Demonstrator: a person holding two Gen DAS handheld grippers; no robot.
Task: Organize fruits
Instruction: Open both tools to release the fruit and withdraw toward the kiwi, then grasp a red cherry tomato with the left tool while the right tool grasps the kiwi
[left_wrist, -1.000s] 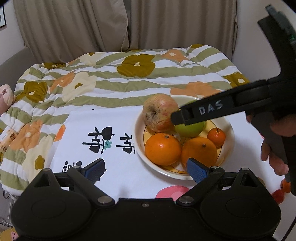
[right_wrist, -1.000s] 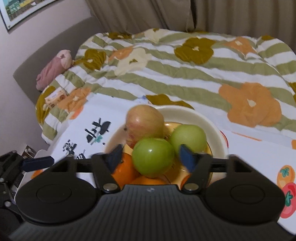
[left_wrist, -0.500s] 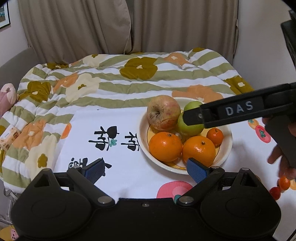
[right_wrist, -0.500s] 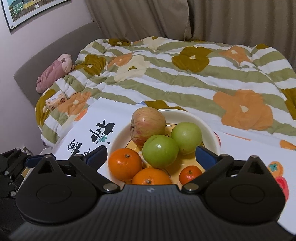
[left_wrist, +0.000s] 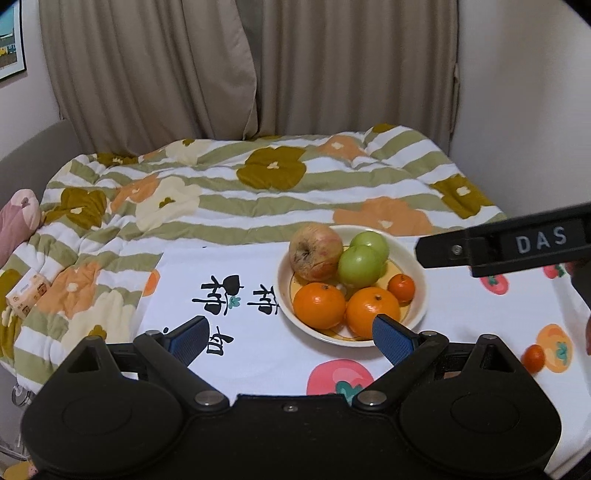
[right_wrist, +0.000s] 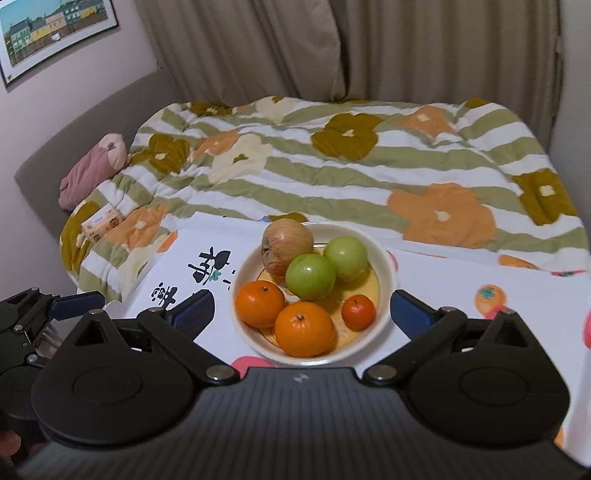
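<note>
A cream bowl (right_wrist: 384, 258) ahead of the right gripper (right_wrist: 301, 308), between its spread, empty jaws, holds a red apple (right_wrist: 286, 243), two green apples, two oranges and a small tangerine. One stray tangerine (left_wrist: 533, 357) lies right of the left gripper (left_wrist: 290, 338), also spread and empty. A second ago the right jaws clasped a green apple (right_wrist: 310, 277); now released, pulled back.

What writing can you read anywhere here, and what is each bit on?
"DAS": white letters on the right gripper's black arm.
Large black brush characters on the white cloth: not legible to me.
Print on the small carton on the quilt: too small.
Wall picture: no words visible.
</note>
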